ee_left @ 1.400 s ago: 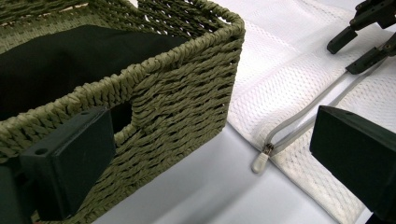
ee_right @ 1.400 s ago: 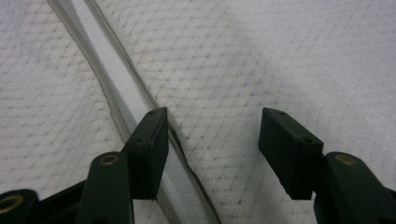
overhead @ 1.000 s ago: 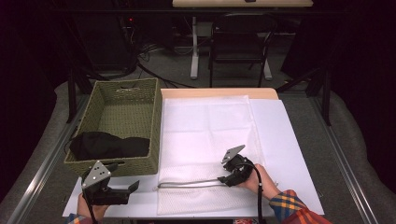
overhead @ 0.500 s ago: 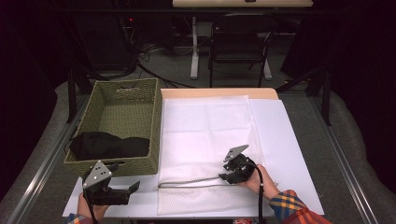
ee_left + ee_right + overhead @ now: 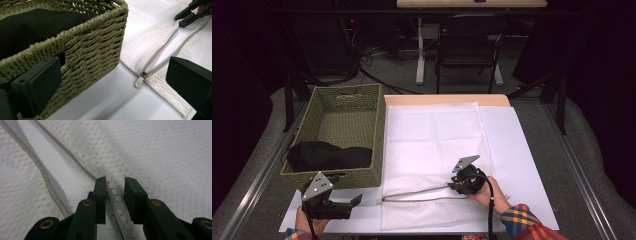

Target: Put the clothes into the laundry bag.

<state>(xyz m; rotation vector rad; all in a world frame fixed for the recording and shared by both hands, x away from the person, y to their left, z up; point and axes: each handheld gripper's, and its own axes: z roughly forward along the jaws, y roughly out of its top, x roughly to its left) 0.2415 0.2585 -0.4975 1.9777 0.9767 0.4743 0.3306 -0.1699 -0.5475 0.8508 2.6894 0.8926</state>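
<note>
right gripper (image 5: 113,182): jaws just closing, narrow gap, not yet pinching | mesh bag (image 5: 162,157): raised fold by zipper (image 5: 40,170) between them | left gripper (image 5: 343,206): wide, beside basket (image 5: 362,115)

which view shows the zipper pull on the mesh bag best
The left gripper view: the zipper pull lies close and sharp at the end of the open zipper on the mesh bag. The high view shows it as a tiny speck. The right gripper view shows zipper tape, no pull.
</note>
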